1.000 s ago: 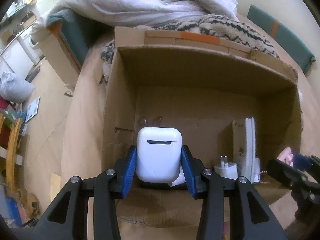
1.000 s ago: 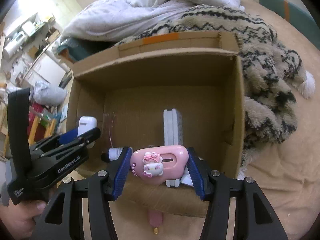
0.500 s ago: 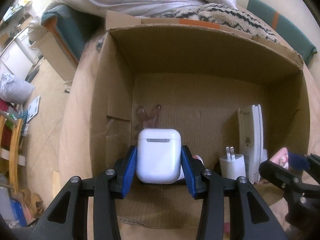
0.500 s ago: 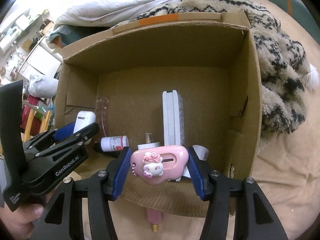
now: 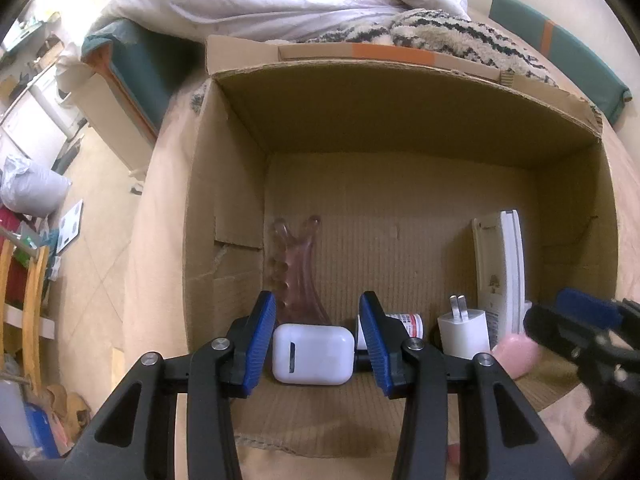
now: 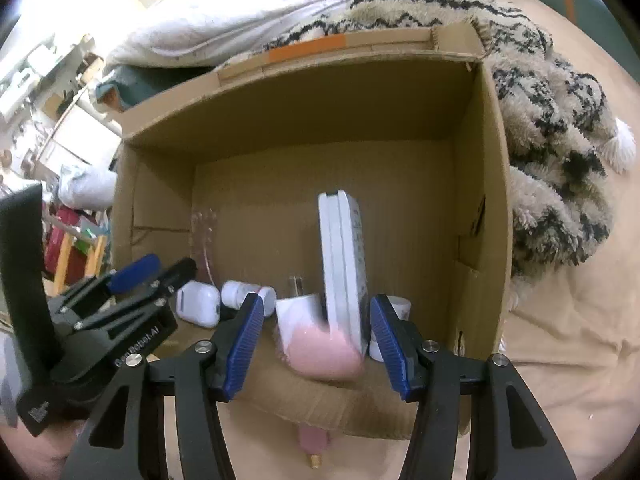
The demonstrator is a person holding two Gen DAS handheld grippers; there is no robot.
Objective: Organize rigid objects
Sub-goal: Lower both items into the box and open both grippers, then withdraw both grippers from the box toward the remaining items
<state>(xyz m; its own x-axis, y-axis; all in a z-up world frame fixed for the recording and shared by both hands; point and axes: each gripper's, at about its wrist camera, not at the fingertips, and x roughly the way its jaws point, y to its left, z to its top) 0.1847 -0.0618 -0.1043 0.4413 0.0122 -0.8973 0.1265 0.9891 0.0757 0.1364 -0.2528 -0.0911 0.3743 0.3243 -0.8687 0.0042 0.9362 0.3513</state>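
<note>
Hovering inside the brown cardboard box (image 5: 224,208), my left jaws stand spread around the white earbud case (image 5: 313,354). My right jaws stand spread too, a blurred pink gadget (image 6: 325,352) between them.

Both claws have let go – the white earbud case (image 5: 313,354), earlier clamped upright in the left claw (image 5: 317,343), now lies on its side on the box floor (image 5: 384,240) between spread pads; the pink item (image 6: 325,353) has dropped free of the right claw (image 6: 316,344), blurred

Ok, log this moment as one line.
left fingers: apart, earbud case loose on box floor | right fingers: apart, pink item blurred, ungripped | box also holds: remote, charger plug
</note>
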